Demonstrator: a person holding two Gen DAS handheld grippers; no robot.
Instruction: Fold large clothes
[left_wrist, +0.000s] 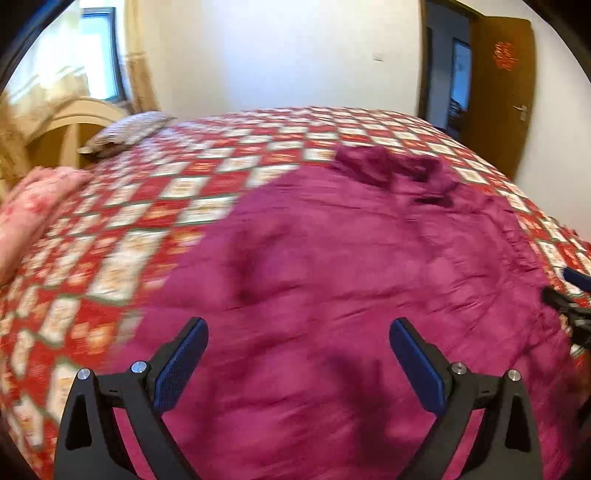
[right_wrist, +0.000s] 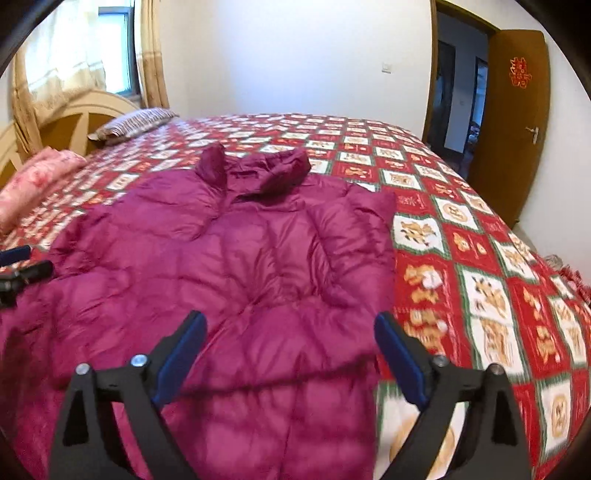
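magenta puffer jacket lying flat on the checkered bed quilt, left tool hovering spread wide over it, right tool gaping over its right edge, gripping nothing

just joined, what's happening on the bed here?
A person with a handheld gripper in each hand is working on a magenta puffer jacket laid out flat on a red patchwork bedspread, collar toward the far side. The left gripper and right gripper both hang open over the jacket's near end, holding nothing. The right sleeve looks folded in along the body; no larger fold is visible yet. The left view is motion-blurred.
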